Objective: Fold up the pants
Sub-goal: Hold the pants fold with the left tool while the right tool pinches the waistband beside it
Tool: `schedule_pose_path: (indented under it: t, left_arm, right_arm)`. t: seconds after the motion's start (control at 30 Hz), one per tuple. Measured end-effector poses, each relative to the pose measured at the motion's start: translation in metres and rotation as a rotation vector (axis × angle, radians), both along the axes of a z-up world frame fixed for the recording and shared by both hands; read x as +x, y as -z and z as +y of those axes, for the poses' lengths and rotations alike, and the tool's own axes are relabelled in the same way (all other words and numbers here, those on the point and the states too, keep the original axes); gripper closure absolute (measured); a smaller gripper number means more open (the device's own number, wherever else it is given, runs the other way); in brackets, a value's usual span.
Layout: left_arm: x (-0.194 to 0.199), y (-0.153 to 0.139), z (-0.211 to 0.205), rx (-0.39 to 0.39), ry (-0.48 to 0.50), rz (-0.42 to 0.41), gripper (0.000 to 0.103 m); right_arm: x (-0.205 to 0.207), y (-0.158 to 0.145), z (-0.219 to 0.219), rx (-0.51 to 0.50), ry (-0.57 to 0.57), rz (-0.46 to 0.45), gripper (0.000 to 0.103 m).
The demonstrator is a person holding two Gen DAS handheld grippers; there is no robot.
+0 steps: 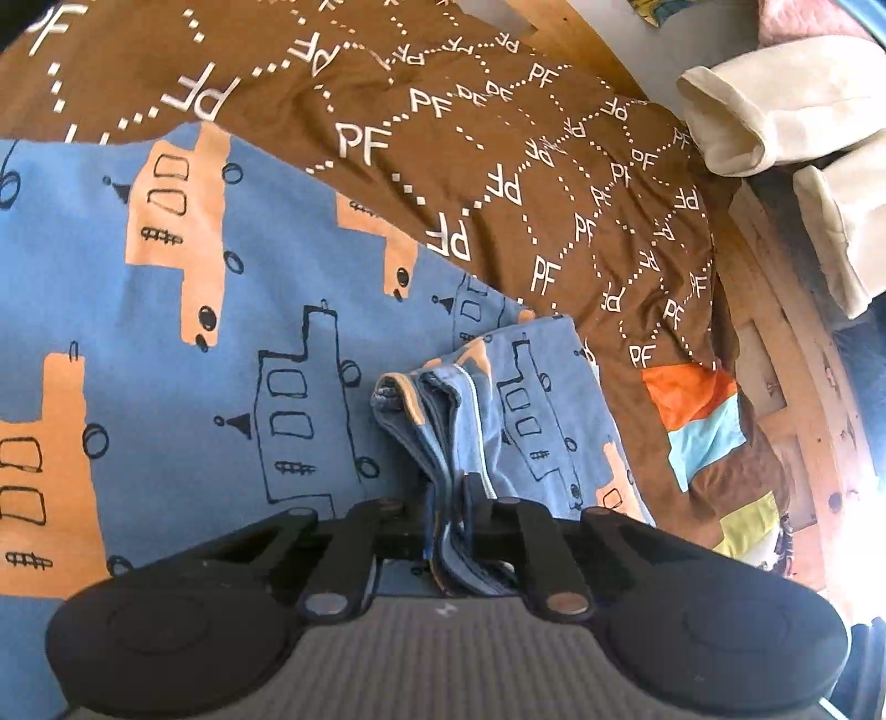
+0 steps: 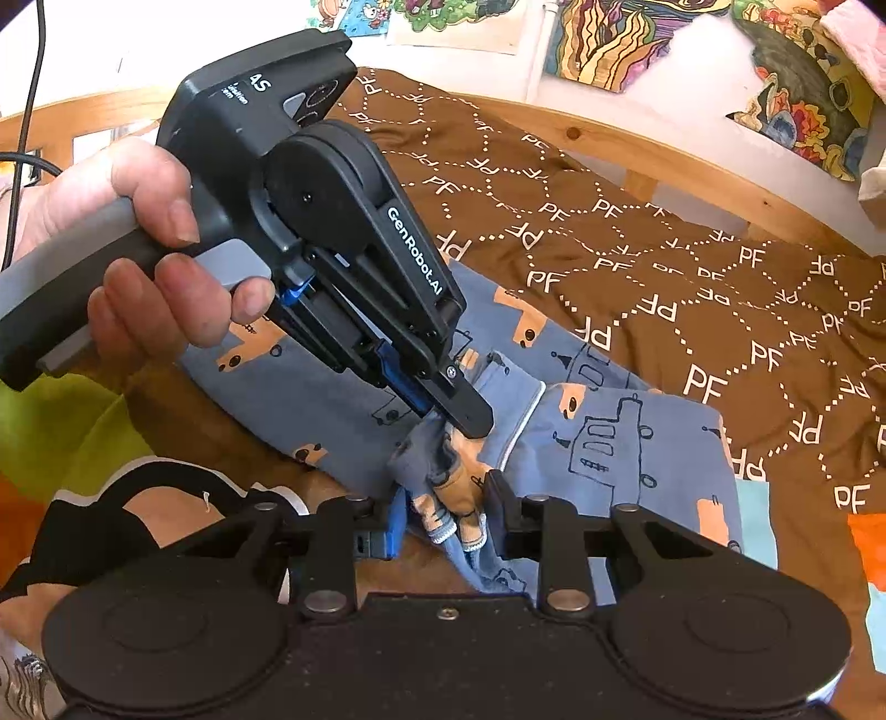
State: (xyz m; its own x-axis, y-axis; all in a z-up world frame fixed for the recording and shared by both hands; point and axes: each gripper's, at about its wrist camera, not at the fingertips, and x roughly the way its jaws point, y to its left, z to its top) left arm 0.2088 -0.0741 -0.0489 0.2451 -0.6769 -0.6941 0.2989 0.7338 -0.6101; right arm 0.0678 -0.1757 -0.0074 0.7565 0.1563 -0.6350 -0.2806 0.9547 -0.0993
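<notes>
The blue pants [image 1: 232,343] with orange and outlined boat prints lie on a brown bedspread [image 1: 498,166]. My left gripper [image 1: 448,509] is shut on a bunched edge of the pants, several layers pinched between its fingers. In the right wrist view the pants [image 2: 620,454] lie partly folded, and the left gripper [image 2: 465,415] comes in from the upper left, held by a hand, its tip on the fabric. My right gripper [image 2: 448,526] is closed on the bunched waistband end of the pants close to the left gripper's tip.
The brown "PF" bedspread [image 2: 664,249] has coloured patches [image 1: 698,421] at its edge. A wooden bed frame [image 1: 786,387] runs along the right, with cream fabric [image 1: 775,127] beyond it. Drawings hang on the wall [image 2: 637,39] behind the bed.
</notes>
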Motion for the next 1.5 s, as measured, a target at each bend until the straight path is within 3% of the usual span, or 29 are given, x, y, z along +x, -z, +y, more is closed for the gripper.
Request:
schedule_pose_path:
  t: [0.27, 0.37, 0.7, 1.0, 1.37, 1.5]
  left_arm:
    - [-0.001, -0.005, 0.001, 0.020, 0.010, -0.018, 0.093]
    - [-0.003, -0.010, 0.001, 0.032, 0.013, -0.038, 0.095]
    - [-0.010, -0.038, 0.020, 0.063, -0.018, -0.093, 0.095]
    - [-0.005, -0.049, 0.055, 0.174, -0.061, -0.075, 0.095]
    - [0.008, -0.034, 0.080, 0.218, -0.112, -0.001, 0.093]
    - [0.011, -0.029, 0.081, 0.234, -0.113, 0.014, 0.086]
  right_arm:
    - [0.001, 0.000, 0.002, -0.003, 0.019, -0.001, 0.073]
    - [-0.001, 0.000, 0.003, -0.005, 0.020, -0.011, 0.082]
    - [-0.003, -0.011, 0.015, -0.008, -0.038, -0.059, 0.086]
    - [0.014, -0.015, 0.048, 0.031, -0.163, -0.063, 0.087]
    - [0.035, -0.007, 0.079, 0.048, -0.248, -0.022, 0.086]
    - [0.040, -0.001, 0.080, 0.052, -0.244, 0.006, 0.081]
